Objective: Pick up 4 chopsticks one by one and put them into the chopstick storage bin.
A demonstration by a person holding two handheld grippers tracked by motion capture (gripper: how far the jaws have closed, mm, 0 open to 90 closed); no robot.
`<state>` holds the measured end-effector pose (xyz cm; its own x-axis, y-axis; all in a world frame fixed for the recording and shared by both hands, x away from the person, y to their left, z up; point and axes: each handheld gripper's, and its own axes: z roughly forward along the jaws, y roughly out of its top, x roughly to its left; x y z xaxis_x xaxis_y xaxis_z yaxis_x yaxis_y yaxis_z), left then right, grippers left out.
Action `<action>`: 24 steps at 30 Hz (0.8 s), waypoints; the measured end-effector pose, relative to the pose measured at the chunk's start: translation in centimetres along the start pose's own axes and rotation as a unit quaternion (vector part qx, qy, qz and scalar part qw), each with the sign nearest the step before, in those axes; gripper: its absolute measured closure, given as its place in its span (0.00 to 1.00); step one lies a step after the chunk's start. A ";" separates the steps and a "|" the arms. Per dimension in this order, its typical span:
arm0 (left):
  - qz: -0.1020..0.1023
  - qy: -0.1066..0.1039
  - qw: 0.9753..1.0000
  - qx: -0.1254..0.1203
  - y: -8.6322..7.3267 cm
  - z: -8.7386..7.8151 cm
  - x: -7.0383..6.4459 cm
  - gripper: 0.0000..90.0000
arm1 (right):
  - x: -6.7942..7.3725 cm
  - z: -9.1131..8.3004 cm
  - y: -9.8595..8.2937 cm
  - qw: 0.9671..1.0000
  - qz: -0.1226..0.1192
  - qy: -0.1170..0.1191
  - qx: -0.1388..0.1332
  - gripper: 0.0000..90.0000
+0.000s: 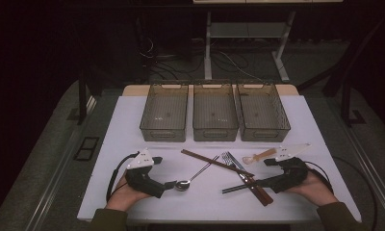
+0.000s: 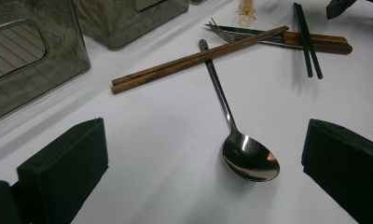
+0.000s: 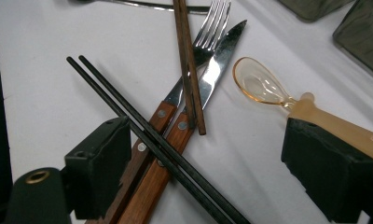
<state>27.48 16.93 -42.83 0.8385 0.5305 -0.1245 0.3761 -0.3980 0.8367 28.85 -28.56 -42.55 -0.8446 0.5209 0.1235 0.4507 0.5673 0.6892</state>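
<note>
Jaws of the left gripper [image 2: 194, 179] stand wide apart, empty, with the shiny steel spoon's [image 2: 244, 150] bowl lying on the white table [image 2: 152, 154] between them. Right gripper [image 3: 198, 175] is equally wide and holds nothing; the thin black chopsticks [image 3: 147, 133] cross the wooden-handled fork [image 3: 194, 60] and knife [image 3: 212, 70] in its gap. Its right pad covers part of the translucent amber spoon [image 3: 264, 86].

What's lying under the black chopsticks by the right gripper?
The black chopsticks cross over the wooden handles of the fork and knife. The handle ends run behind the right gripper's jaw, so those stay hidden.
</note>
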 end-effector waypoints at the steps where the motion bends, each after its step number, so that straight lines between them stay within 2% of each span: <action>1: 0.000 0.000 1.000 -0.001 0.0 0.0 0.0 0.00 | -0.1 0.1 0.0 1.000 -0.002 0.003 0.004 0.21; 5: 0.002 -0.002 1.000 0.002 0.0 0.0 -0.1 0.00 | -0.2 0.3 0.1 1.000 -0.006 0.021 0.015 0.29; 16: 0.005 -0.004 1.000 0.003 0.1 0.1 -0.1 0.00 | -0.5 0.0 -0.2 0.999 -0.010 0.025 0.028 0.45; 24: 0.007 -0.005 1.000 0.007 0.1 0.2 -0.2 0.00 | -0.5 0.1 -0.4 0.998 -0.021 0.026 0.044 0.52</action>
<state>27.44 16.71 -42.84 0.8477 0.5174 -0.1173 0.3691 -0.4165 0.8308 29.10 -28.96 -43.00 -0.8758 0.4635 0.1350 0.4370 0.6425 0.6294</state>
